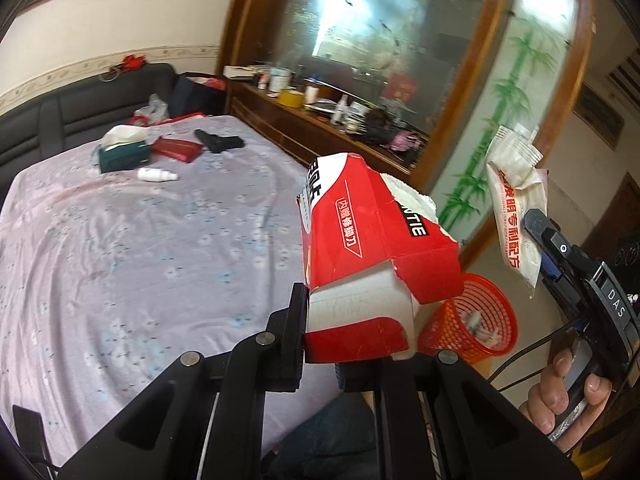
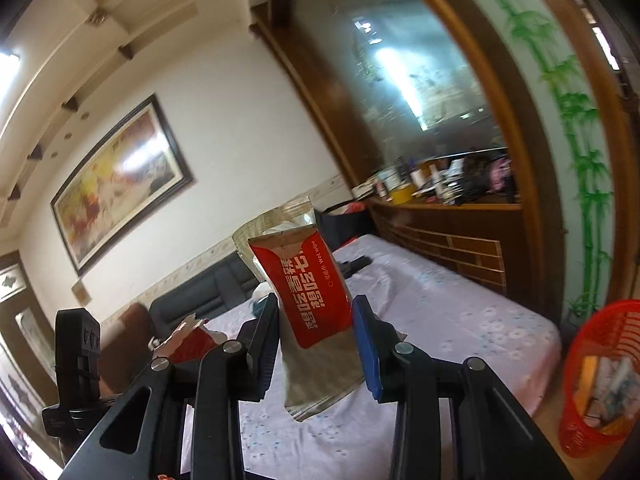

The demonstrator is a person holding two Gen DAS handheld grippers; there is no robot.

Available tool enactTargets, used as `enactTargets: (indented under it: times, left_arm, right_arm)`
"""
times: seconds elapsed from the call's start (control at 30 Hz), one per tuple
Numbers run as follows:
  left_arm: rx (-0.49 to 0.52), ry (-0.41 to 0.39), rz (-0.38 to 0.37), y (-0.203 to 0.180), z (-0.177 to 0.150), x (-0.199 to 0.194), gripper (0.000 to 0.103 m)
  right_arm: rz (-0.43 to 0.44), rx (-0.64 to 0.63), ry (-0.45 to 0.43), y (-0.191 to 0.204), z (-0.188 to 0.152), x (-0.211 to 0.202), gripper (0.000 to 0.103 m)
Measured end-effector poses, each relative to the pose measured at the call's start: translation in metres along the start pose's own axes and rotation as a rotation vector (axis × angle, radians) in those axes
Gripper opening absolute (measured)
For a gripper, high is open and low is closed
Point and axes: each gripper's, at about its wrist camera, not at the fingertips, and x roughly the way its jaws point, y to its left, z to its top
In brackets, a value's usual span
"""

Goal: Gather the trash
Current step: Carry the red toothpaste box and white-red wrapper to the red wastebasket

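My left gripper [image 1: 356,320] is shut on a torn red and white carton [image 1: 360,232], held up over the bed's edge. In the left wrist view my right gripper [image 1: 540,240] stands at the right, a hand on its grip, with a white and red wet wipe packet [image 1: 516,200] in it. The right wrist view shows my right gripper [image 2: 316,336] shut on that packet [image 2: 308,292], red face towards the camera. A red mesh basket [image 1: 476,320] stands on the floor beside the bed, below the carton; trash lies in the basket [image 2: 600,380].
The bed has a lilac flowered sheet [image 1: 120,260]. At its far end lie a green tissue box [image 1: 124,152], a red box [image 1: 176,148], a black toy gun [image 1: 220,142] and a small white bottle [image 1: 158,175]. A cluttered wooden shelf [image 1: 340,108] runs along the bed's far side.
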Motion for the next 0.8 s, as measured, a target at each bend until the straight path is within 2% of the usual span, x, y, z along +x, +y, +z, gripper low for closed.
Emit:
enactTargets:
  times: [0.3, 0.8]
  left_arm:
    - [0.080, 0.040, -0.082, -0.049, -0.005, 0.018, 0.011]
    - [0.221, 0.063, -0.204, -0.128, -0.006, 0.041, 0.011]
  right_arm:
    - [-0.107, 0.050, -0.062, -0.039, 0.002, -0.063, 0.038]
    - [-0.243, 0.089, -0.126, -0.082, 0.005, -0.129, 0.038]
